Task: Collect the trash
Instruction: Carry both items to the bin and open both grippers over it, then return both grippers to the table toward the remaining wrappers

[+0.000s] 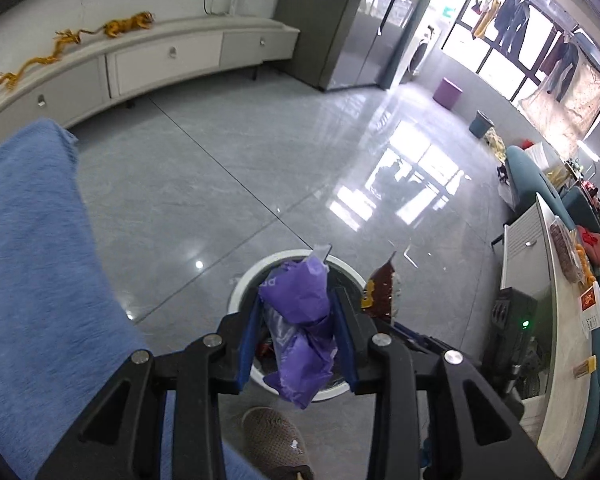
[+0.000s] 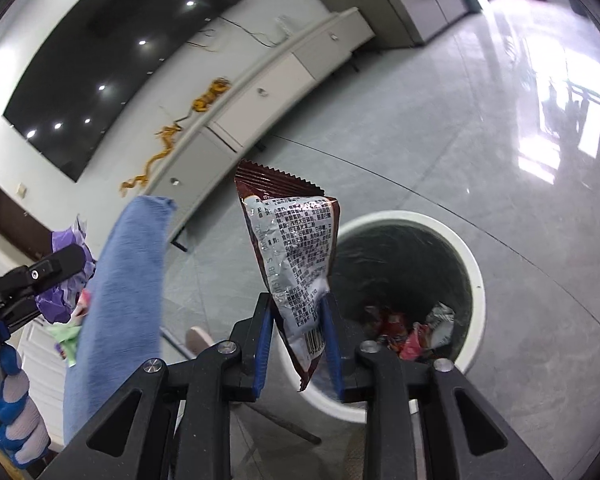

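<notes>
My left gripper (image 1: 298, 304) is shut on a crumpled purple plastic bag (image 1: 300, 320) and holds it right above the round white trash bin (image 1: 240, 288) on the floor. My right gripper (image 2: 298, 306) is shut on a brown and silver snack wrapper (image 2: 292, 248), held upright over the near-left rim of the same bin (image 2: 474, 276), which has several pieces of trash inside. The wrapper also shows in the left wrist view (image 1: 380, 292), just right of the bin. The left gripper with the purple bag shows at the left of the right wrist view (image 2: 60, 276).
A blue cloth (image 1: 32, 260) hangs at the left, close to the bin. A long white TV cabinet (image 1: 160, 60) stands along the far wall. A white table (image 1: 568, 360) with items runs along the right. A grey shoe (image 1: 276, 440) is beside the bin.
</notes>
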